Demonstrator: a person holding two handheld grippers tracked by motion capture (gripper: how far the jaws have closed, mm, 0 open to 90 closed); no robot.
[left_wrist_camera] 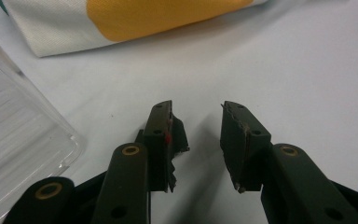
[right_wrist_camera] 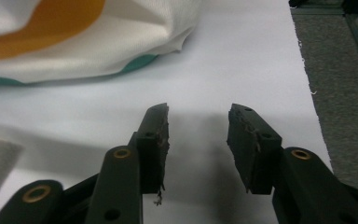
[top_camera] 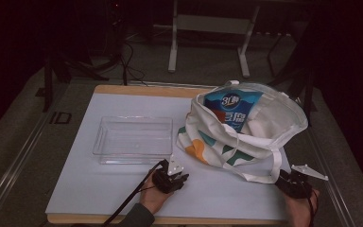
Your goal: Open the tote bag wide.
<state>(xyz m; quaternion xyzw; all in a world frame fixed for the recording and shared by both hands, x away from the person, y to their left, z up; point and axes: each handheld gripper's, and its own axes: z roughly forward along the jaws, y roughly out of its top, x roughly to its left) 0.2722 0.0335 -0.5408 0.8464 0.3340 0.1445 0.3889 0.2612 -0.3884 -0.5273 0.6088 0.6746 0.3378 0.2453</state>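
Two hand-held grippers, one tote bag and one tray are present on the white rectangular surface (top_camera: 123, 189). The left hand-held gripper (top_camera: 182, 178) sits near the front edge, just in front of the clear rectangular plastic tray (top_camera: 133, 140); its jaws are spread, with nothing between them and bare surface beneath. The right hand-held gripper (top_camera: 297, 182) sits at the front right corner, jaws likewise spread and holding nothing. The cream fabric tote bag with orange and teal patches (top_camera: 227, 146) lies on its side on the right half of the surface, just right of the tray. Its long axis runs from front-left to back-right, and its open mouth faces up and toward the back right. Inside the mouth one blue printed package (top_camera: 231, 109) is visible, with one pale item (top_camera: 264, 125) beside it that cannot be identified. One cream strap (top_camera: 269, 172) loops out from the bag toward the right hand-held gripper and lies just beside it. In the left gripper view, the tray corner (left_wrist_camera: 70, 140) is to the left of the jaws and the bag's orange patch (left_wrist_camera: 158, 16) is ahead.
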